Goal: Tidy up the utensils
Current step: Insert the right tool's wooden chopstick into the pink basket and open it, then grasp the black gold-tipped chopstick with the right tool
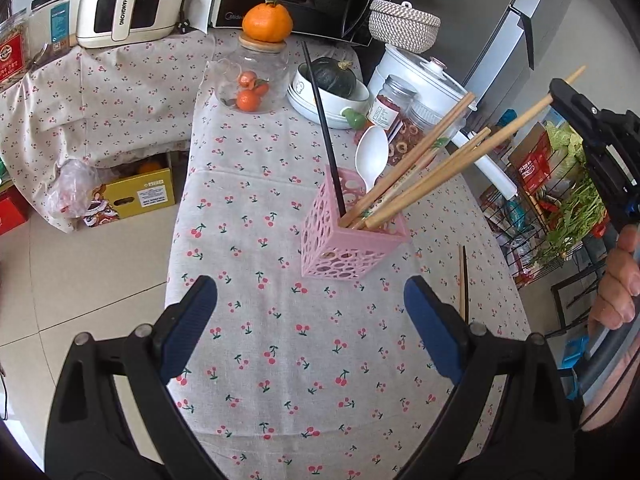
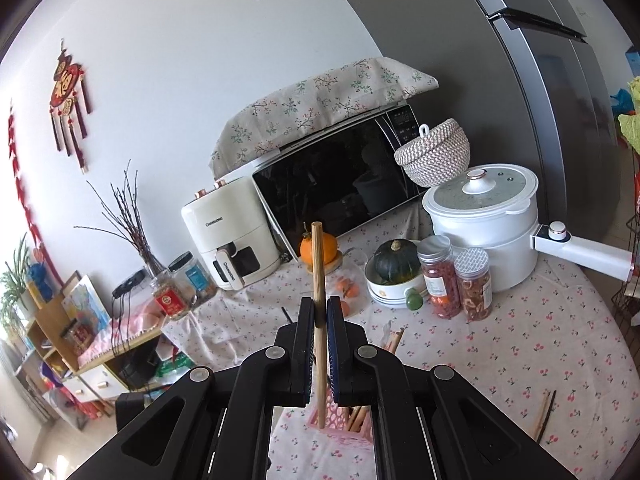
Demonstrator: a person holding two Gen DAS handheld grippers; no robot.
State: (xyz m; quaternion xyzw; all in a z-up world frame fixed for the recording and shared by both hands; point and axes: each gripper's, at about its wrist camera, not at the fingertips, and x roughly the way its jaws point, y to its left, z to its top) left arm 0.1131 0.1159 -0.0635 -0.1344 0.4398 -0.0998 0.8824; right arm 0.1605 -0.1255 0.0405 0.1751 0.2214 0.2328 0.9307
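A pink perforated utensil holder (image 1: 352, 240) stands on the cherry-print tablecloth (image 1: 300, 360). It holds a white spoon (image 1: 372, 156), a black chopstick (image 1: 324, 128) and several wooden chopsticks (image 1: 416, 160). My right gripper (image 2: 320, 312) is shut on one wooden chopstick (image 2: 318, 264), whose lower end is inside the holder (image 2: 340, 428). In the left wrist view the right gripper (image 1: 560, 94) grips that chopstick near its top. My left gripper (image 1: 310, 304) is open and empty, just in front of the holder. A loose chopstick pair (image 1: 463, 284) lies on the cloth to the right; it also shows in the right wrist view (image 2: 546, 414).
Behind the holder stand a glass jar with an orange on top (image 1: 264, 76), a bowl with a green squash (image 1: 332, 92), two spice jars (image 1: 390, 108), a white pot (image 2: 480, 220), a microwave (image 2: 340, 176) and an air fryer (image 1: 128, 4). A wire rack of vegetables (image 1: 552, 208) stands right of the table.
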